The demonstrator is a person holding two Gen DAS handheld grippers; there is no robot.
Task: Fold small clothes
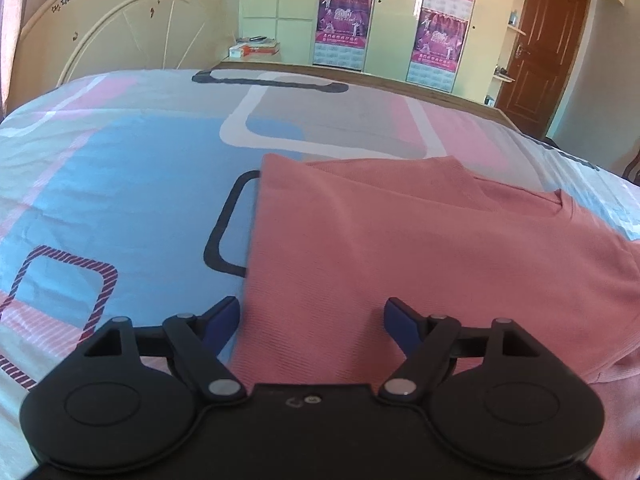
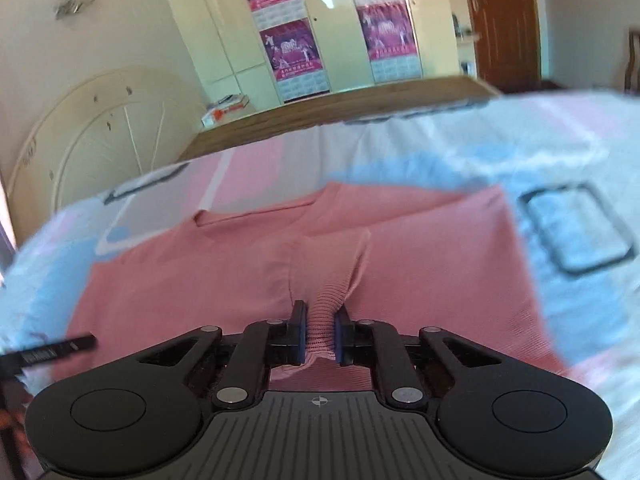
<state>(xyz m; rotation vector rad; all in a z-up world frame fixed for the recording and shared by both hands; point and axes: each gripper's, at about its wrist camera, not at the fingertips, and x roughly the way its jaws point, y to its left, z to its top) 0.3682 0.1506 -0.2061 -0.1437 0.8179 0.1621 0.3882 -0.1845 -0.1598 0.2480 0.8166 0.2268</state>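
shirt: salmon-pink ribbed knit shirt (image 1: 400,248) lies flat on the bed, partly folded; in my left wrist view it fills the 3 to 6 o'clock area, its straight folded edge running from 12 down to 6 o'clock.
neckline: V-shaped neck opening (image 2: 256,216) sits at about 11 o'clock of my right wrist view, far side of the garment.
left gripper: left gripper (image 1: 312,314) released, blue pads spread wide, nothing clamped; the shirt's near edge lies between and under them. Left blue pad (image 1: 224,316) is over the bedsheet just beside the fabric edge, the right one over the fabric.
right gripper: right gripper (image 2: 319,334) clenched on a bunched ridge of the shirt (image 2: 328,304); the pinched cloth rises as a tented fold running away toward 12 o'clock.
bedding: pastel bedsheet with blue, pink and white blocks and dark rounded-rectangle outlines (image 1: 132,184) under everything, mildly wrinkled.
background: cream arched wooden headboard (image 1: 120,28) at 10 o'clock, pale yellow wardrobe with magenta posters (image 1: 344,12) at 12, brown panelled door (image 1: 552,40) at 2.
blur: right wrist view is smeared at the edges; a dark strap-like strip (image 2: 52,350) at 8 o'clock, can't tell what it is.
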